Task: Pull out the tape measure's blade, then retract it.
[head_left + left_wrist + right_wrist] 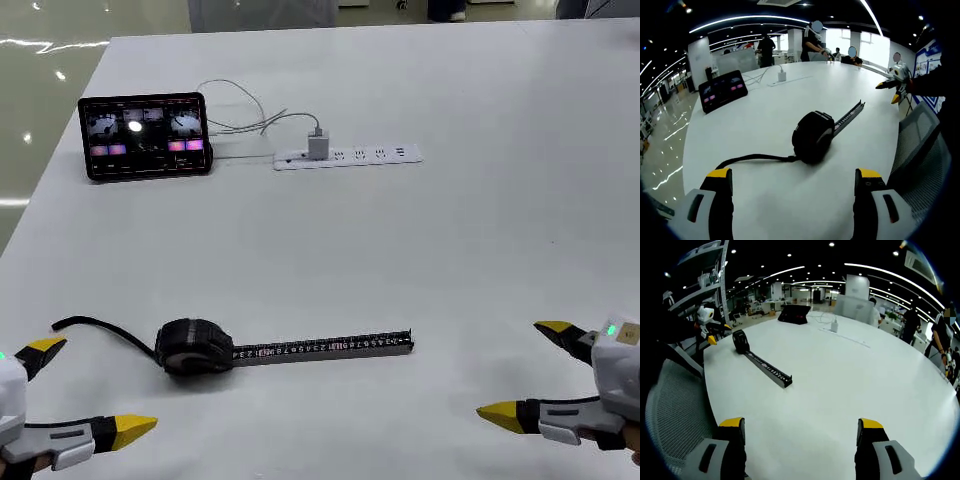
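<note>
A black tape measure (pixel 194 346) lies on the white table, its blade (pixel 325 347) pulled out to the right and its black strap (pixel 100 327) trailing left. From the left gripper view the case (pixel 813 136) sits just ahead of the jaws, blade (pixel 850 114) pointing away. The right gripper view has the case (pixel 741 340) far left, with the blade tip (pixel 785 382) nearer. My left gripper (pixel 95 390) is open at the bottom left, short of the case. At the bottom right, my right gripper (pixel 520 372) is open and holds nothing, clear of the blade tip.
A dark tablet (pixel 146 135) stands at the back left of the table (pixel 450 250). A white power strip (pixel 347 156) with a charger and cables lies beside it. People stand beyond the far table edge in the gripper views.
</note>
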Demonstrator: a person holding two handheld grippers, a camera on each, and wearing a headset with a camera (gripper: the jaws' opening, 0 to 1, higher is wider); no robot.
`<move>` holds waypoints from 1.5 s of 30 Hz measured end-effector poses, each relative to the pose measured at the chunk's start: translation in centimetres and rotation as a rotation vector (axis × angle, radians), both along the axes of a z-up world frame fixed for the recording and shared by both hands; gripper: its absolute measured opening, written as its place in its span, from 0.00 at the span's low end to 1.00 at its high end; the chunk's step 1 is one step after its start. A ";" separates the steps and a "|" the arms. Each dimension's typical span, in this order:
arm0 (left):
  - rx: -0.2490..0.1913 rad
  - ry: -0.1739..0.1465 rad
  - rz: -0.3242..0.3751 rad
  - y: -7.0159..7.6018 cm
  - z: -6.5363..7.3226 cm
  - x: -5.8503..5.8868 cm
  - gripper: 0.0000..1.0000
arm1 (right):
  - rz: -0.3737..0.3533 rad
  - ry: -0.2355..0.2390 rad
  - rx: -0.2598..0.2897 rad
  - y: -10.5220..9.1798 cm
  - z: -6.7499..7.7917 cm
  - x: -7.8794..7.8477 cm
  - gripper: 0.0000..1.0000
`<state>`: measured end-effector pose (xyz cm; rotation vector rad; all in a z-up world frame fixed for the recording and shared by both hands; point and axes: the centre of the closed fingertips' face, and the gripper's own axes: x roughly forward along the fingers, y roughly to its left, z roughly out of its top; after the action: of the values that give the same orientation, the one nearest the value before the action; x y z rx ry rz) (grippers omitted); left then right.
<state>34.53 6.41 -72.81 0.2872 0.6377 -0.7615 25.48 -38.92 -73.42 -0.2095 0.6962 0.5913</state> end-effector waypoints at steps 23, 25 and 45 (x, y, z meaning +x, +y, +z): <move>-0.015 0.014 -0.001 -0.2 0.9 -2.0 0.99 | -0.066 0.006 -0.032 -3.3 1.7 -4.4 0.99; -0.019 0.018 0.003 -0.1 1.0 -2.1 0.99 | -0.074 0.001 -0.027 -3.3 1.8 -4.4 0.99; -0.028 0.023 -0.016 -1.0 1.1 -1.3 0.99 | -0.079 0.054 -0.005 -3.4 0.6 -5.1 0.99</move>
<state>33.27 5.40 -71.69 0.2585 0.6466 -0.7892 20.41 -42.29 -72.78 -0.1705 0.7543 0.5217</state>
